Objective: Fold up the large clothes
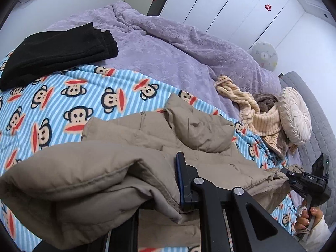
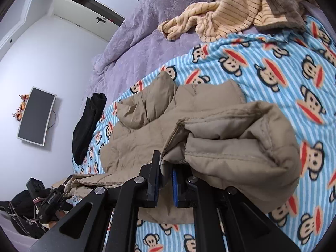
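Observation:
A tan puffer jacket lies partly on the monkey-print blanket, with its near edge lifted and bunched. In the left wrist view my left gripper is shut on a fold of that edge; one finger is buried under the fabric. At the lower right of that view my right gripper, in a person's hand, pinches the jacket's other end. In the right wrist view my right gripper is shut on a thick seam. My left gripper clamps the far corner at the lower left.
A black garment lies folded at the blanket's far side. A striped beige garment and a round cushion sit by the grey headboard. A purple duvet covers the bed behind.

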Demonstrator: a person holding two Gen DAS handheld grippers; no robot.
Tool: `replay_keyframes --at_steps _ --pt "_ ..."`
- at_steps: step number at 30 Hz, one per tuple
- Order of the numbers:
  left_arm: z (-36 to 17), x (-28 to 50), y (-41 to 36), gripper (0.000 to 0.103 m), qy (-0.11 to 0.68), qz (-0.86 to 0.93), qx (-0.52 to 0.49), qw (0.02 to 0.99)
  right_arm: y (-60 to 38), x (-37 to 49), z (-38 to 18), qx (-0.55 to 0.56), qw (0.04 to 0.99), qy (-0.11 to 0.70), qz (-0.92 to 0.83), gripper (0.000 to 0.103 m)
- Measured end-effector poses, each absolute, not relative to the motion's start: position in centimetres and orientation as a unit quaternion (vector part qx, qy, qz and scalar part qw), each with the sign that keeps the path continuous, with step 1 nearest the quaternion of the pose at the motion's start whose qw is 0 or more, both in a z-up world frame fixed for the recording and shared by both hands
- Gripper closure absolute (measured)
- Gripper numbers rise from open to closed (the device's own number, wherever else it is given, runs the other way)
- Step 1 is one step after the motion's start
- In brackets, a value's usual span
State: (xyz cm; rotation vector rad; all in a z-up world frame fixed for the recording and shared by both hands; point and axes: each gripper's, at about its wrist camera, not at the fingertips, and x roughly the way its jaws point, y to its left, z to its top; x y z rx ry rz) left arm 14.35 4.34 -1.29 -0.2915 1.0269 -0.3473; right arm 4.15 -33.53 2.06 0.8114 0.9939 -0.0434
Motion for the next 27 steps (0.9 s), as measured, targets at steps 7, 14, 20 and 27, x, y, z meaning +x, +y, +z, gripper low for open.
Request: replay_keyframes --at_steps 7,14,20,27 --pt "-7.5 21.2 3.1 0.087 0.526 -0.152 -0.1 0.831 -34.5 11.5 -0.4 0.353 0.81 0.466 -0.044 0.092" --pt "-13.9 23.8 1.0 0.087 0.547 -0.147 -0.065 0.821 -35.2 16.0 -7.8 0.364 0.79 0.488 -0.078 0.092" --pt "-14.7 24.1 -0.1 0.087 0.543 -0.144 -0.037 0.827 -35.3 17.4 -11.8 0.365 0.787 0.49 -0.086 0.092" --pt "-10.7 22.2 1.5 0.038 0.513 -0.152 -0.058 0.843 -35.6 17.2 -10.3 0.374 0.777 0.5 -0.08 0.086"
